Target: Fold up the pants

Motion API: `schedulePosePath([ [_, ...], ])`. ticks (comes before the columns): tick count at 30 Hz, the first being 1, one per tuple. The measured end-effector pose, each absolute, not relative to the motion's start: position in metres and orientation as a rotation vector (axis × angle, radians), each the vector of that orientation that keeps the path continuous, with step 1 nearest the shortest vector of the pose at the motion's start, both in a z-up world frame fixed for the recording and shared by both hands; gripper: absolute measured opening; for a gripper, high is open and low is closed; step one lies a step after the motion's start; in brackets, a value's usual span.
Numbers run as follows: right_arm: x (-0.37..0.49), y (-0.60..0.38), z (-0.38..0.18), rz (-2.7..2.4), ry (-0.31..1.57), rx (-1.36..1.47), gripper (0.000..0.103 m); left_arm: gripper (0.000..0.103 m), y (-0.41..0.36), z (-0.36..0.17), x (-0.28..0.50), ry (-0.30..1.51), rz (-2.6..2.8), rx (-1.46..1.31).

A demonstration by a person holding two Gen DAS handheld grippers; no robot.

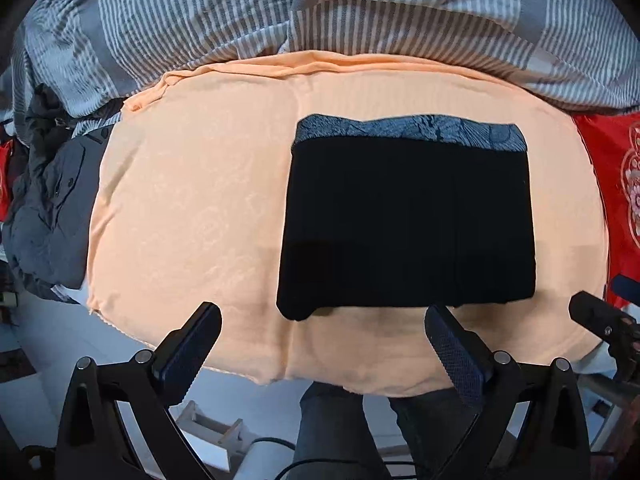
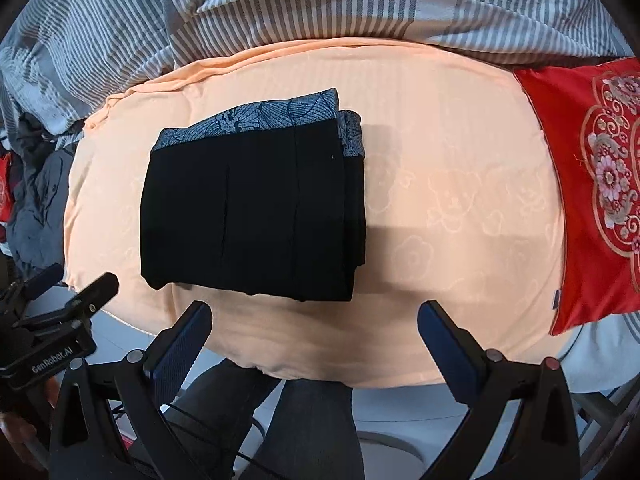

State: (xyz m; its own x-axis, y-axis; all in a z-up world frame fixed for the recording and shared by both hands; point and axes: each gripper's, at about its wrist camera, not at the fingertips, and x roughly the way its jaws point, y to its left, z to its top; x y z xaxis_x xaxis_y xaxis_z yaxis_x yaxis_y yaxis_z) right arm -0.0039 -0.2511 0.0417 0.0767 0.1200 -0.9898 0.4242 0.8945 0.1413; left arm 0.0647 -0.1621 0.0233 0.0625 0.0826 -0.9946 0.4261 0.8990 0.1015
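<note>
The black pants (image 1: 406, 224) lie folded into a flat rectangle on the peach sheet (image 1: 192, 208), with a blue patterned waistband along the far edge. They also show in the right wrist view (image 2: 248, 212), left of centre. My left gripper (image 1: 322, 322) is open and empty, just short of the pants' near edge. My right gripper (image 2: 314, 320) is open and empty, near the sheet's front edge, just right of the pants' near corner. The right gripper's tip (image 1: 600, 316) shows at the left view's right edge, and the left gripper (image 2: 72, 312) shows in the right view.
A grey-and-white striped duvet (image 1: 280, 12) is bunched along the back. A red embroidered pillow (image 2: 600, 184) lies at the right. Dark grey clothes (image 1: 44, 208) are piled at the left. The person's legs (image 2: 280, 420) stand at the bed's front edge.
</note>
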Motion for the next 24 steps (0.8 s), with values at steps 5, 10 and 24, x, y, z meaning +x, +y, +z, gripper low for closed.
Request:
schedulePosePath([
  [5, 0.001, -0.252, 0.047, -0.248, 1.488, 0.444, 0.103, 0.102, -0.164, 0.029, 0.065, 1.503, -0.274, 0.417],
  [10, 0.003, -0.253, 0.049, -0.244, 1.489, 0.452, 0.103, 0.102, -0.164, 0.033, 0.067, 1.498, -0.267, 0.413],
  [24, 0.007, -0.252, 0.050, -0.222, 1.489, 0.448, 0.103, 0.102, -0.170, 0.036, 0.065, 1.493, -0.267, 0.422],
])
